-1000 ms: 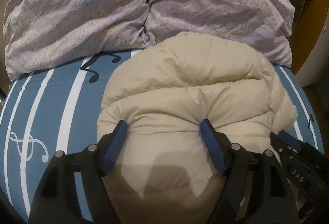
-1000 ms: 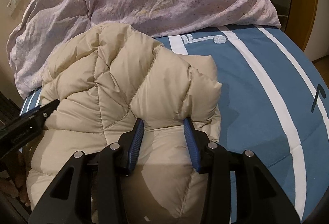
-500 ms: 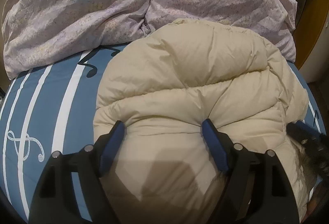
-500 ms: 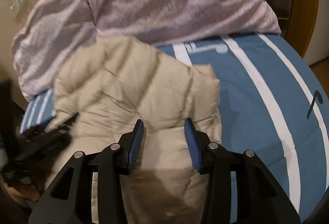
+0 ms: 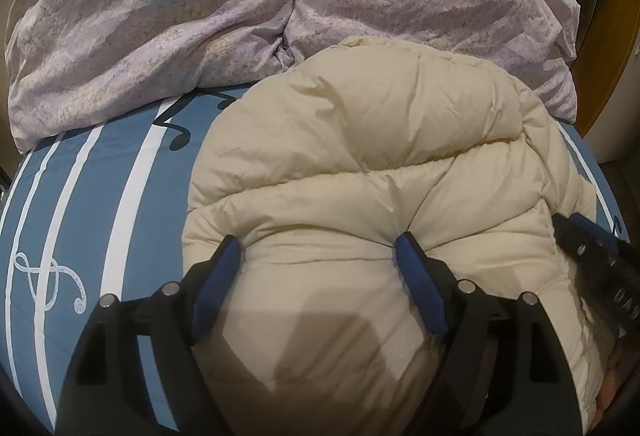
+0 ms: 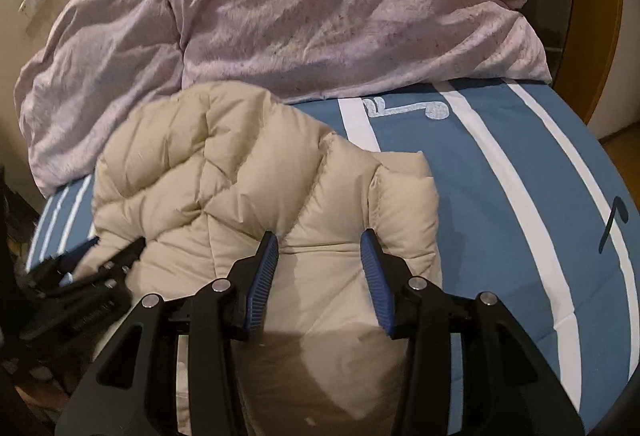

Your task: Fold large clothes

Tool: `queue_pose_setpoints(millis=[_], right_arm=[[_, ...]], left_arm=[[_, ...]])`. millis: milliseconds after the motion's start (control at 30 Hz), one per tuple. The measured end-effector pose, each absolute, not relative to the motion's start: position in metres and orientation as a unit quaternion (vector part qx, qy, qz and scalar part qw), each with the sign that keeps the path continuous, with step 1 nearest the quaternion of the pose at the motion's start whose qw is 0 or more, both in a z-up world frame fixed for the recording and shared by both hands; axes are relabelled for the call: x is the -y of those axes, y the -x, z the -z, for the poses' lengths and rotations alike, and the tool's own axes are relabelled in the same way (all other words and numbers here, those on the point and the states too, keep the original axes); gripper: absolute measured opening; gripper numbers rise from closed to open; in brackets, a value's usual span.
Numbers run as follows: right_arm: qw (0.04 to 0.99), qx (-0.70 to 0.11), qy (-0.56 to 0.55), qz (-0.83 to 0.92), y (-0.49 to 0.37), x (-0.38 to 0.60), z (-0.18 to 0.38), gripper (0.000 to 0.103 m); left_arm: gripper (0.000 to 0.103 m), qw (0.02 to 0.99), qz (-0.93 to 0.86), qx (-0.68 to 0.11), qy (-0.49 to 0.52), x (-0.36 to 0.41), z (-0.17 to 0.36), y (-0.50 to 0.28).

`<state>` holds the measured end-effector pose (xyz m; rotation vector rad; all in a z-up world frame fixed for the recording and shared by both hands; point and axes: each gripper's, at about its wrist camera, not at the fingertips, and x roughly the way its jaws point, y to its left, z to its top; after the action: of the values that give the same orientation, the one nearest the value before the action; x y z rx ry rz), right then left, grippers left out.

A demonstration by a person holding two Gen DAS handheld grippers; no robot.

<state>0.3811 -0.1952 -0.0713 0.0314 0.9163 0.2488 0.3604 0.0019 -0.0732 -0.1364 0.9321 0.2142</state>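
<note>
Left wrist view: a puffy cream quilted down jacket (image 5: 360, 164) lies bunched on a blue bedsheet with white stripes and music notes (image 5: 120, 172), in front of a rumpled lilac duvet (image 5: 200, 8). The left gripper (image 5: 320, 252) grips a thick fold of the jacket, its jaws having just been widening, blue pads pressed into the padding.

Right wrist view: the right gripper (image 6: 318, 248) likewise clamps a narrower fold near the jacket's edge, its jaws having just opened a little.

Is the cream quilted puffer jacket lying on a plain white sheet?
No: the cream quilted puffer jacket lies on a blue bedsheet with white stripes and music-note prints.
</note>
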Motion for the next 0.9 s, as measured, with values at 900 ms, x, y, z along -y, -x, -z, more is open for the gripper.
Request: queue_pose_setpoints(millis=[900], right_arm=[[0.91,-0.399,0.025,-0.107,-0.377,0.185,0.091,0.052]], left_arm=[[0.088,0.903,-0.112,-0.408,0.069,-0.002,0.082,-0.358]])
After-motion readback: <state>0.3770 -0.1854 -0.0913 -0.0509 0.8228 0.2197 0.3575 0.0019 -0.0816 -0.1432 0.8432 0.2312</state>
